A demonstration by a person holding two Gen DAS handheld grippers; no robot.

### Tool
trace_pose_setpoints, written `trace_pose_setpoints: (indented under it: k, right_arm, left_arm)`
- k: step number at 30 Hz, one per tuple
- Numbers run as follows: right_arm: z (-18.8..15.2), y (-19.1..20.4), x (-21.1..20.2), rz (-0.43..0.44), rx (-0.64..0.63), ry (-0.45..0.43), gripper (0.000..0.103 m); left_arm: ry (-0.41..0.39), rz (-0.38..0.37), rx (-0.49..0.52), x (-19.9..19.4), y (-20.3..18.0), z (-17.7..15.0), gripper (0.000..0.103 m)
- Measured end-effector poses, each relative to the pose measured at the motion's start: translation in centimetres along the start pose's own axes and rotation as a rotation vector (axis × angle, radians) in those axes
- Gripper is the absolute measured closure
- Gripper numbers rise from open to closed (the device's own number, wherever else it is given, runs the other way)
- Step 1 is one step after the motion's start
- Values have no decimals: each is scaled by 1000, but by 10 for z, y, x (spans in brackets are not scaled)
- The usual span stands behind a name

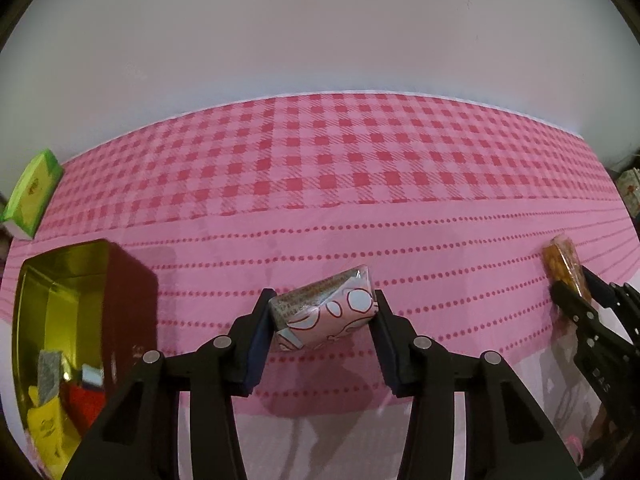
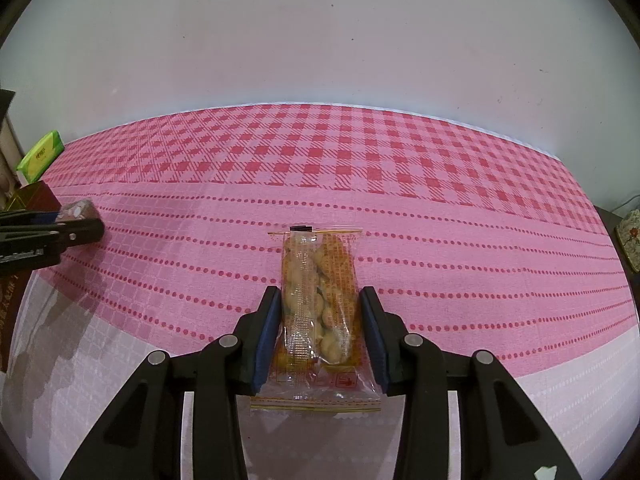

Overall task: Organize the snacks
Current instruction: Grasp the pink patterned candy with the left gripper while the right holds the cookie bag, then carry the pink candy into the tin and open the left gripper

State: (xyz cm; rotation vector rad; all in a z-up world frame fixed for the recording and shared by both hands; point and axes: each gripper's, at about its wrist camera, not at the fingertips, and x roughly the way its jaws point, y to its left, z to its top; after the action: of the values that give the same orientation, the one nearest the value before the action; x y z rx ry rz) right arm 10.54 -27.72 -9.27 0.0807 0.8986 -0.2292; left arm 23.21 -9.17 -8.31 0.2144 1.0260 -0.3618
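Note:
My left gripper (image 1: 322, 300) is shut on a pink-and-white wrapped snack (image 1: 326, 308) and holds it just above the pink tablecloth. A red tin with a gold inside (image 1: 64, 280) stands open to its left, with several snacks in it. My right gripper (image 2: 319, 298) straddles a clear packet of peanuts (image 2: 320, 300) lying on the cloth; its pads (image 2: 272, 320) stand at the packet's sides, with the right pad a little apart from it. The right gripper also shows in the left wrist view (image 1: 580, 292) around the peanut packet (image 1: 564, 268). The left gripper shows in the right wrist view (image 2: 80, 224).
A green box (image 1: 34, 192) lies at the table's far left edge by the wall. A patterned box (image 2: 630, 236) sits off the table's right edge. The pink tablecloth (image 2: 360, 160) stretches back to the white wall.

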Motion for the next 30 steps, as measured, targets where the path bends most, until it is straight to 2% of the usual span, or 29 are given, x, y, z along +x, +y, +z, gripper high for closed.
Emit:
trace_pose_setpoints:
  k: [14,23,30]
  right_arm:
    - [0,0,0,-2,1,0,65]
    - [0,0,0,-1,0,0,65]
    - [0,0,0,-1,1,0,65]
  left_arm:
    - [-54,45,-21,-73,12,-14,56]
    - [-91,91,-18,-124,56,-21,56]
    - [-67,156,-28,-133,103,-34,56]
